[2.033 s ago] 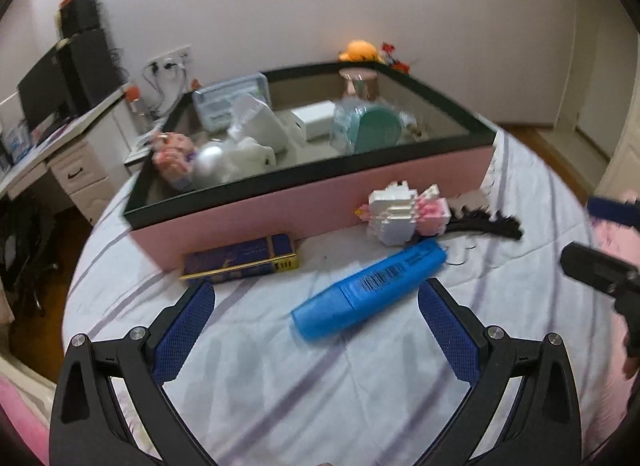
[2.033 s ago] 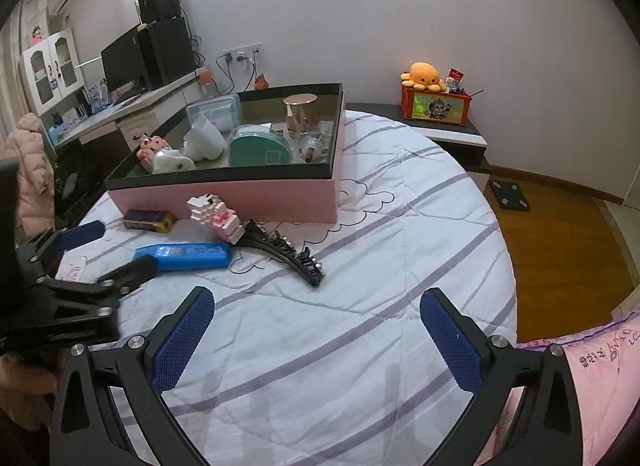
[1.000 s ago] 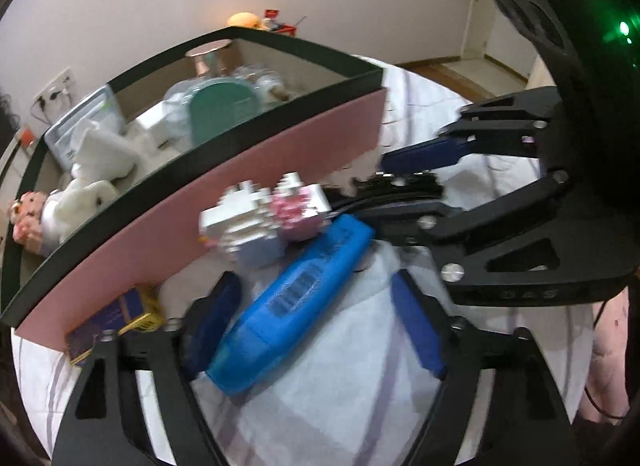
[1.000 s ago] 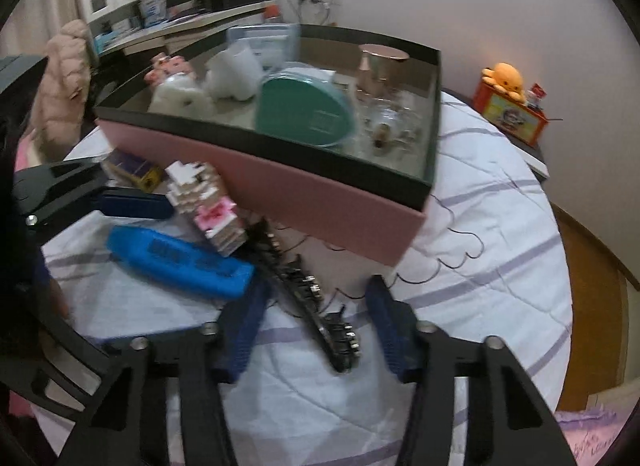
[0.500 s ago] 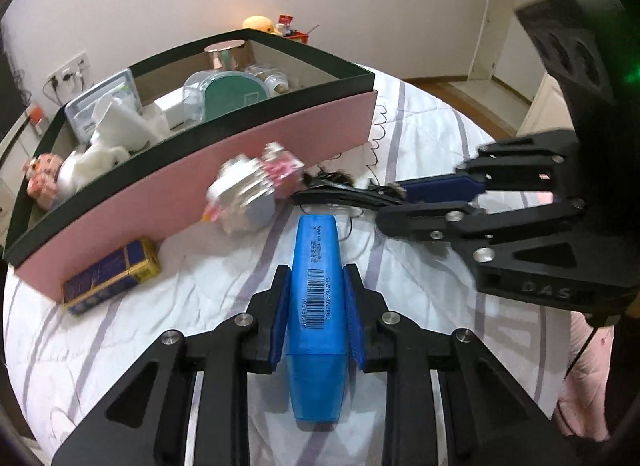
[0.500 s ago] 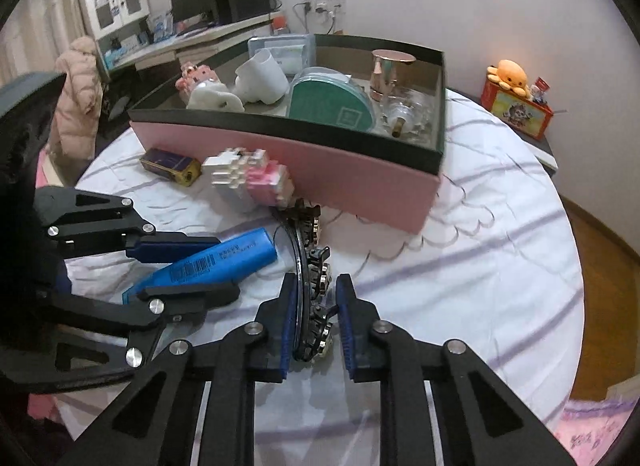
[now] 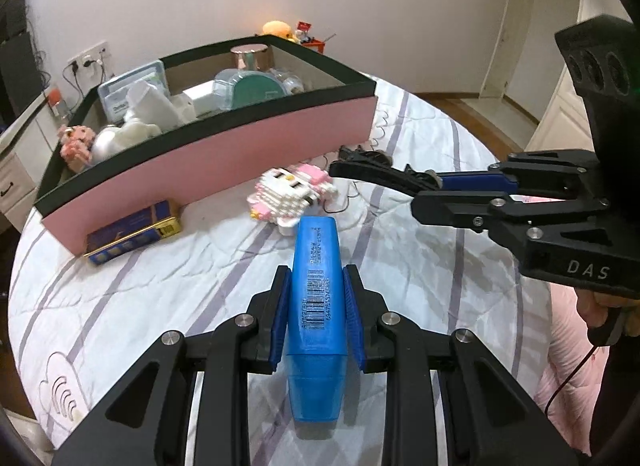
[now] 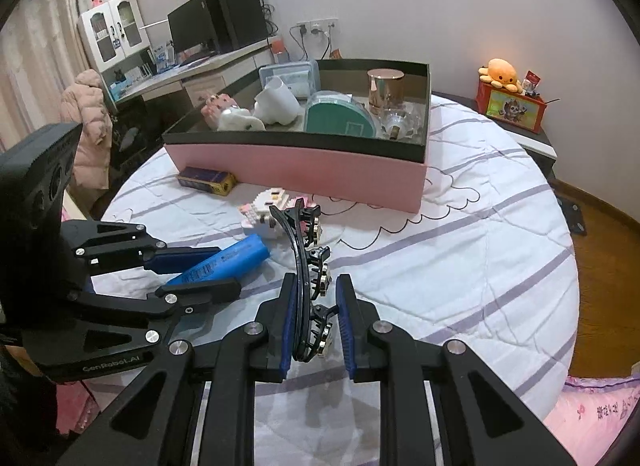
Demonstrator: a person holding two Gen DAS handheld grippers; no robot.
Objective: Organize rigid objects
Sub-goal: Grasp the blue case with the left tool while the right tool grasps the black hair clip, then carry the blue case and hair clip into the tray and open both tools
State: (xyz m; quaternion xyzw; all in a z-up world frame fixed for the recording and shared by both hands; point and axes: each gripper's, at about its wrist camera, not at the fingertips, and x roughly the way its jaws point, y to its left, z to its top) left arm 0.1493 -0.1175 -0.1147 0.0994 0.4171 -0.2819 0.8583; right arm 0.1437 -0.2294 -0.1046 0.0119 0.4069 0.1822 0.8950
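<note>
Task looks partly done: pink box (image 8: 296, 169) w/ dark rim already holds a teal round case (image 8: 340, 119), copper-lidded jar (image 8: 385, 90), white figurines, clear plastic case etc

Left gripper (image 7: 315, 316) is clamped on the blue highlighter (image 7: 316, 302), pads pressing both sides, barrel pointing to 12 o'clock, twd the box

Right gripper (image 8: 316, 322) is clamped on the black hair clip (image 8: 308, 274), which curves up to 12 o'clock from the jaws

Both items look lifted off the striped bedsheet (image 8: 460, 258), not yet in the box

Still loose on the sheet: block-built kitty figure (image 7: 288, 195) just in front of the pink wall, and the small blue-gold box (image 7: 134, 234) at its 9 o'clock, touching the wall. So 2 drops + 2 pickups left, I'd judge
</note>
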